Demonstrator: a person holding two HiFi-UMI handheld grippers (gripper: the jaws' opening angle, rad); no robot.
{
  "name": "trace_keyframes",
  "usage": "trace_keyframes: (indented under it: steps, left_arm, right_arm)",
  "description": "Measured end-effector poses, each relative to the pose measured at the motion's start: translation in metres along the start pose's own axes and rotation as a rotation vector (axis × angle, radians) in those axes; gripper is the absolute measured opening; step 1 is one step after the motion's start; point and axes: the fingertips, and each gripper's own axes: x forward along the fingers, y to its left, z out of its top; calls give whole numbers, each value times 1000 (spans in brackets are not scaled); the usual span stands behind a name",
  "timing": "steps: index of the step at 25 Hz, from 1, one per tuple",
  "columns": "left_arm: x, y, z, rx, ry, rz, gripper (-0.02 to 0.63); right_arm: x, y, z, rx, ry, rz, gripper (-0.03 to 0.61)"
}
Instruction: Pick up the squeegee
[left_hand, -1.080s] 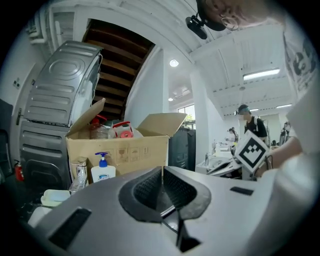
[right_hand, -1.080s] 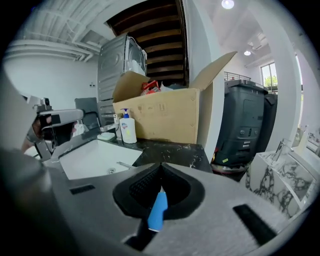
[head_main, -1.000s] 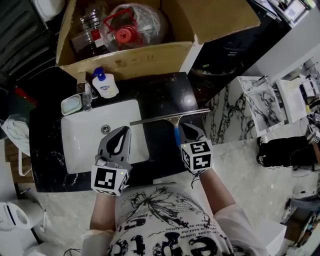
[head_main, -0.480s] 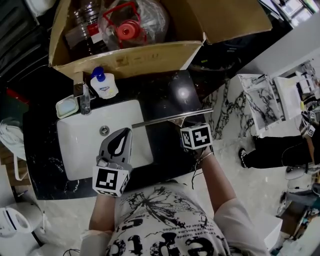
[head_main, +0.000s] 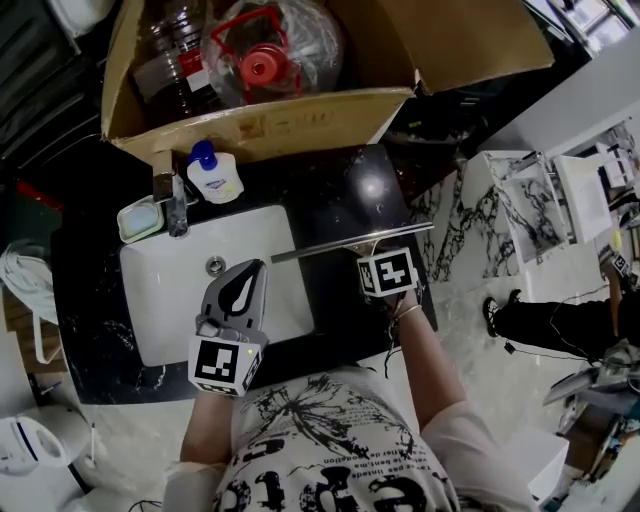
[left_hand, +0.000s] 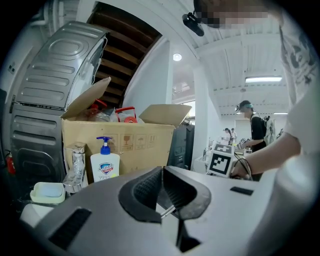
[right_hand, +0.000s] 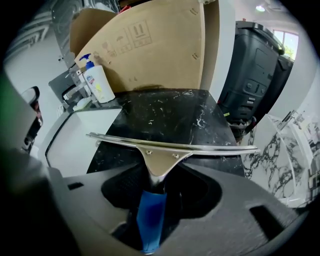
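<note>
The squeegee (right_hand: 170, 146) has a polished, mirror-bright metal blade channel and a smooth blue plastic handle. The black stone bench (head_main: 360, 190) is glossy, veined white, and throws back a glare. The white basin (head_main: 165, 300) looks smooth and glazed, and the tap (head_main: 172, 195) is shiny chrome. The brown cardboard box (head_main: 260, 125) is matt. The right gripper (right_hand: 163, 170) is matt grey plastic with black ribbed pads (right_hand: 121, 185).

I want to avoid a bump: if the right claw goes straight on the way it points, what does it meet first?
Probably the squeegee: its blue handle lies between the jaws of the right claw, which have just been opening and do not press it. Beyond it, the black counter.
</note>
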Motion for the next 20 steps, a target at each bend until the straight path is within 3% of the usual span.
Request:
trace_keyframes:
  steps: [4,9,16,20]
  left_arm:
    - [1,1,9,23,1,13,12]
    - [-4,-13,14,35,37,7,12]
    - [-9,-23,27,44,25,80,12]
    - [8,-13,32,31,-14,132,12]
  right_arm:
    - [1,0,1,-11,16,7,186]
    - [-2,-2,2,27,-38,1,152]
    - [1,-13,4,37,-54,33,120]
    - [5,-19,14,26,-57,92,118]
